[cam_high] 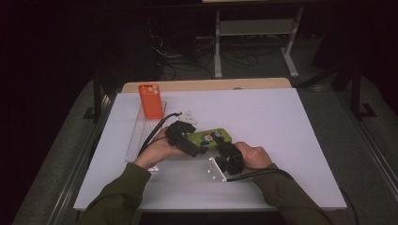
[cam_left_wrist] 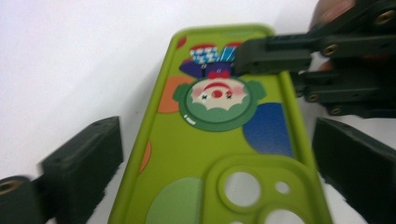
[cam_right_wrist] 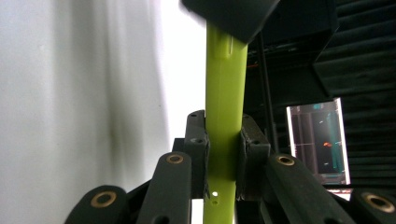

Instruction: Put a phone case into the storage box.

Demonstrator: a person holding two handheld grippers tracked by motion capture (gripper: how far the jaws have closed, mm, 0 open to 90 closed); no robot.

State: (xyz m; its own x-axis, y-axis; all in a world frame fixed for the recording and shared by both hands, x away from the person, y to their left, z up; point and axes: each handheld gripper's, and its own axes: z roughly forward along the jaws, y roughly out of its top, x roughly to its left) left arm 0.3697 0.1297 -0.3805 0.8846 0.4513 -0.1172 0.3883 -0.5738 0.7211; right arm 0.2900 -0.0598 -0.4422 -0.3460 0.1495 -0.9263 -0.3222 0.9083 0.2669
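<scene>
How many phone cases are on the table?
2. The green phone case sits mid-table, pinched by the right gripper. The orange phone case stands at the back left. Others could be hidden.

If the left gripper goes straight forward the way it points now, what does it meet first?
Probably the right gripper, clamped on the far end of the green phone case. The left gripper is open, its jaws on either side of the case, so it would slide along it; depth is unclear.

Two phone cases, one green (cam_high: 212,137) and one orange (cam_high: 150,100); two tools.
</scene>
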